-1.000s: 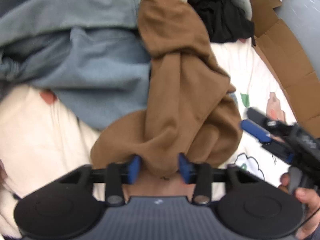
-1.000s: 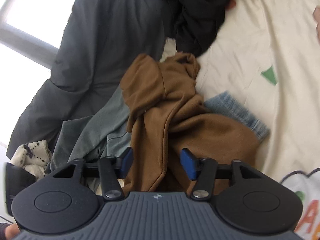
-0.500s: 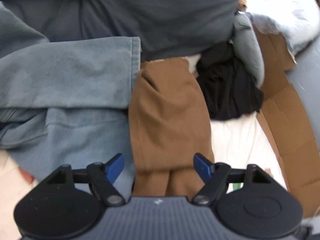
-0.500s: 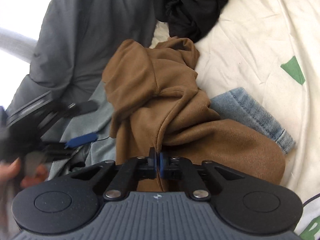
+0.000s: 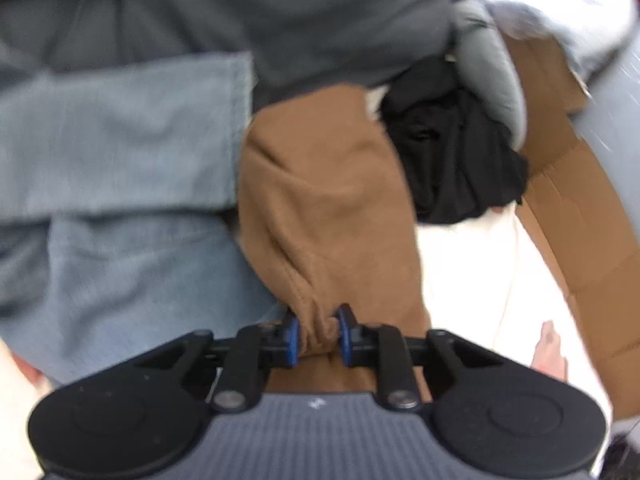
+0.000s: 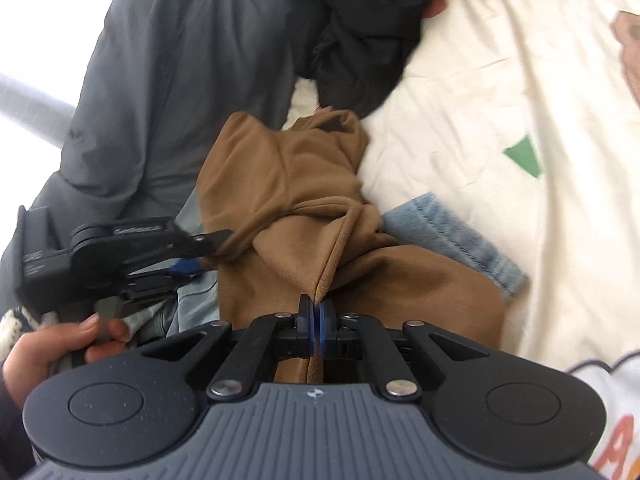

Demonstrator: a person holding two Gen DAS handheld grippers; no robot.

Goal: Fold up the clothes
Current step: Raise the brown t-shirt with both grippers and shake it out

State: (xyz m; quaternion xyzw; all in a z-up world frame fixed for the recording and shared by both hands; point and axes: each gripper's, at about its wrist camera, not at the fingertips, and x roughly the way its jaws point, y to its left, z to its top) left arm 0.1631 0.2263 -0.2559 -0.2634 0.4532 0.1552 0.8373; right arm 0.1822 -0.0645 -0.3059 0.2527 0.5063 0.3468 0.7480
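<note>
Trouble, if it comes, will come from how little cloth each of my claws has. My right gripper point(image 6: 319, 318) is clamped fully on a thin hem edge of the brown garment point(image 6: 304, 216), and a hard tug could strip that edge out from the pads. My left gripper point(image 5: 319, 334) is closing on a bunched wad of the same brown cloth, pads already pressing its sides; a wad like that may carry more than one layer (I can't tell how many), so lifting could drag up a twisted lump instead of a clean edge. The light blue sweatshirt point(image 5: 120, 152) lies touching the brown cloth on its left and may ride along.

The brown garment itself is soft, fleecy and knotted-looking, with a fold twisted across its middle. It lies crumpled on the cream printed bedsheet point(image 6: 500, 92), between the grey clothing point(image 6: 180, 80) and a denim piece point(image 6: 460, 236) that peeks out beneath it, with a black garment point(image 6: 368, 32) just beyond.
</note>
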